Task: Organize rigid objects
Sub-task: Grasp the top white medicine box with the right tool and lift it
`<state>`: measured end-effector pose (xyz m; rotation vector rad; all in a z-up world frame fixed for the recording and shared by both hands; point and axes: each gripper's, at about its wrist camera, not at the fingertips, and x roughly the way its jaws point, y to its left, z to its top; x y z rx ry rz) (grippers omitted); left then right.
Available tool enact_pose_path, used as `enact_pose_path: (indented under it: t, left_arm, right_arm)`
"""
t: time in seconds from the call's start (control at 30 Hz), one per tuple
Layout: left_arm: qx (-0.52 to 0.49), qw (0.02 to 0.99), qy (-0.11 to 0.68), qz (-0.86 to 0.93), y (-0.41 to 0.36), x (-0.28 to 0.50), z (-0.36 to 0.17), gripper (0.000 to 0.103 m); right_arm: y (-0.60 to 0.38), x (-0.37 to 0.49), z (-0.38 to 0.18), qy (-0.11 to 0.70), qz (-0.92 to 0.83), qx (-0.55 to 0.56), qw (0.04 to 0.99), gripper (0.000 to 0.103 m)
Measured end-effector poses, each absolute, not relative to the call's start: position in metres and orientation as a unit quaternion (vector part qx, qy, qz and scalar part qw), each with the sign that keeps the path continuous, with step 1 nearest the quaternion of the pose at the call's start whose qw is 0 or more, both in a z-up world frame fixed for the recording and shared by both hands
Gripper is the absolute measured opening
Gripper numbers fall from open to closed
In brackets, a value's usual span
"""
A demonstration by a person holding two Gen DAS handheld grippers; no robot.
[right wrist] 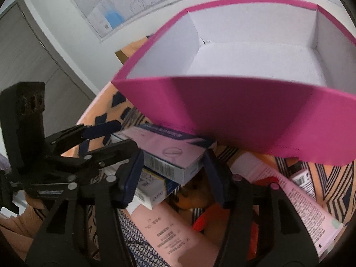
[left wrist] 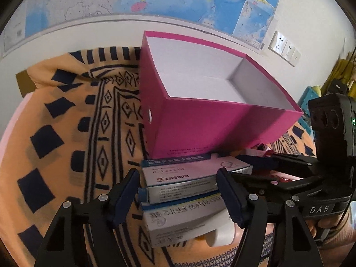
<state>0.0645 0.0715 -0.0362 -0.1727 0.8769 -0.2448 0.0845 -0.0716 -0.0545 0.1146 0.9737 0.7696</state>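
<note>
- Magenta cardboard is forming the big open box (left wrist: 222, 120), white inside and empty as far as its floor is showing; it is sitting at 12 o'clock on the orange patterned cloth (left wrist: 66, 120), probably as the bin waiting for the loose packs.
- Just in front of it, at 6 o'clock from its near wall, two medicine cartons are lying stacked: the upper carton (left wrist: 189, 173) with a blue band and pale pink face, and the lower carton (left wrist: 184, 220) slewed out beneath it.
- In the right wrist view a long pink box (right wrist: 289, 191) is lying at 4 o'clock from the stack, with another pink pack and something red beside it, all still outside the bin.
- The left gripper (left wrist: 178, 191) is straddling the stack; its right pad seems to be meeting the upper carton's end, while the left pad is standing just clear, so I judge it released, not yet clenched.
- The right gripper (right wrist: 173, 173) is bracketing the same upper carton from the other side, with a sliver of gap at each pad; also holding nothing.
- Both being set around one carton suggests a two-sided lift into the bin is coming.
</note>
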Motion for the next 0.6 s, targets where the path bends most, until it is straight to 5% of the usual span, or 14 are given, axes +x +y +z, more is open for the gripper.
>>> enact_pose_path:
  t: [0.6]
  left_arm:
    - [-0.088, 0.906, 0.393, -0.128, 0.059, 0.036, -0.005, 0.071]
  right_arm:
    - [-0.088, 0.066, -0.032, 0.401, 0.384, 0.067, 0.829, 0.057]
